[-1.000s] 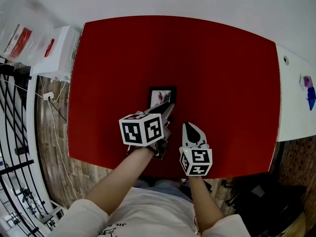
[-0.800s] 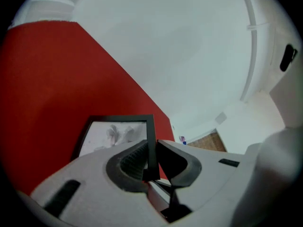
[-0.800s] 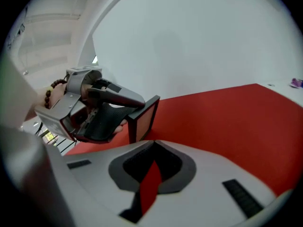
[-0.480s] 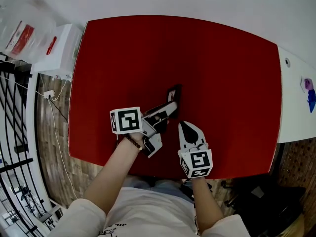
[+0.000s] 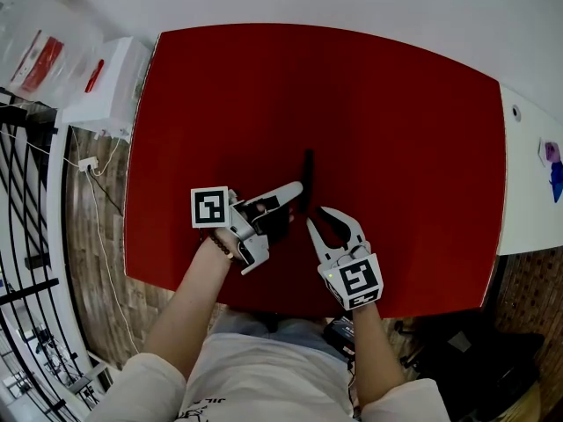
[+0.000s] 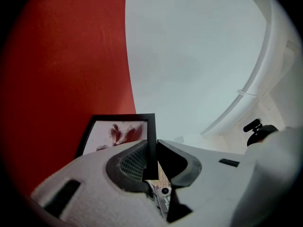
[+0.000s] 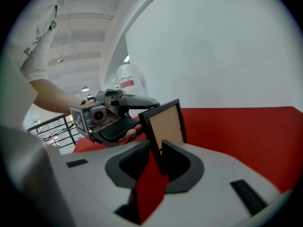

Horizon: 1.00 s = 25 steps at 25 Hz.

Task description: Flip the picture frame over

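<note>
Left gripper [image 5: 296, 191] is clamped on the picture frame [image 5: 307, 179], my two pads pinching its black border from front and back, so the fingers sit narrow with just the border's thickness between them. The frame is up on its edge over the middle of the red table [image 5: 396, 130], a little toward my side of it, and from my head it shows as only a thin dark sliver. Whether its lower edge touches the table, I cannot tell. In the left gripper view I see the glass side, a white picture with a reddish bloom on it. In the right gripper view I see the plain tan backing, turned toward that camera. Right gripper [image 5: 318, 217] is just beside the frame, on my side of it, with its fingers spread wide in a V and gripping nothing. In its own view the frame's near edge lines up with the gap between them, and bare red table shows through that gap lower down. My left hand [image 7: 124, 134] is wrapped around the gripper's body, arm reaching in from the left
</note>
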{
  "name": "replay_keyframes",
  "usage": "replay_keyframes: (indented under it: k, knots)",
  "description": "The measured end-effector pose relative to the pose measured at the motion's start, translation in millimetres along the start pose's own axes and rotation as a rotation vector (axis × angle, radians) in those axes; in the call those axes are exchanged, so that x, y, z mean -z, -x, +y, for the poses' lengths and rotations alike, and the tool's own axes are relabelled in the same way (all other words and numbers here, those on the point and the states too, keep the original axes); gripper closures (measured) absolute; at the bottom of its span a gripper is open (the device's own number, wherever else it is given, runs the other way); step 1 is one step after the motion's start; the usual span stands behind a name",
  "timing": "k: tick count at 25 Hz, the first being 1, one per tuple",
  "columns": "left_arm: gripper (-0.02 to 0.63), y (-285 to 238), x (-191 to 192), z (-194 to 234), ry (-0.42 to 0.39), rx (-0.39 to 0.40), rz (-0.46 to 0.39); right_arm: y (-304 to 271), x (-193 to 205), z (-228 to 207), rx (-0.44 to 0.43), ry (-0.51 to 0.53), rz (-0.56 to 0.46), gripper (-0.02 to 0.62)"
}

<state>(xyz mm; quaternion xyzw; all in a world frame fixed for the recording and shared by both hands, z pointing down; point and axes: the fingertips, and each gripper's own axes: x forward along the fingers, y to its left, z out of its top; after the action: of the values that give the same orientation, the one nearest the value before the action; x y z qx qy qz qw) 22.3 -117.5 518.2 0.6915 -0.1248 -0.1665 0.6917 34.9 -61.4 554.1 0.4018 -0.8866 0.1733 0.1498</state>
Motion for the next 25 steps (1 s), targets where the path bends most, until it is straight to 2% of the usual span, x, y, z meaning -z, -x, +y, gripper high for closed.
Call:
replay_keyframes:
  k: [9, 13, 15, 19, 21, 23, 25]
  knots:
    - [0.537, 1.0, -0.8, -1.6, -0.002, 0.010, 0.027, -22.5, -2.6, 12.3, -0.060, 0.117, 0.034, 0.527]
    - [0.535, 0.6, -1.3, -3.0, -0.041, -0.006, 0.048, -27.7, -2.3, 12.1, -0.074, 0.135, 0.049, 0.528]
    - [0.535, 5.1, -4.1, -2.2, -0.113, -0.061, 0.069, -30.5, -3.5, 13.3, -0.072, 0.152, 0.056, 0.528]
    - [0.525, 19.8, -20.0, 3.0, -0.431, -0.307, 0.121, -33.0, -4.2, 13.5, -0.035, 0.214, 0.101, 0.528]
    - [0.519, 23.1, -25.5, 3.4, -0.555, -0.425, 0.162, -31.6, -3.7, 13.2, 0.009, 0.253, 0.136, 0.529]
    - [0.504, 26.0, -31.1, 1.2, -0.599, -0.481, 0.183, -35.7, -4.4, 16.6, 0.046, 0.273, 0.166, 0.529]
    - [0.502, 29.3, -38.2, -3.1, -0.603, -0.497, 0.167, -42.5, -4.7, 21.4, 0.064, 0.293, 0.191, 0.529]
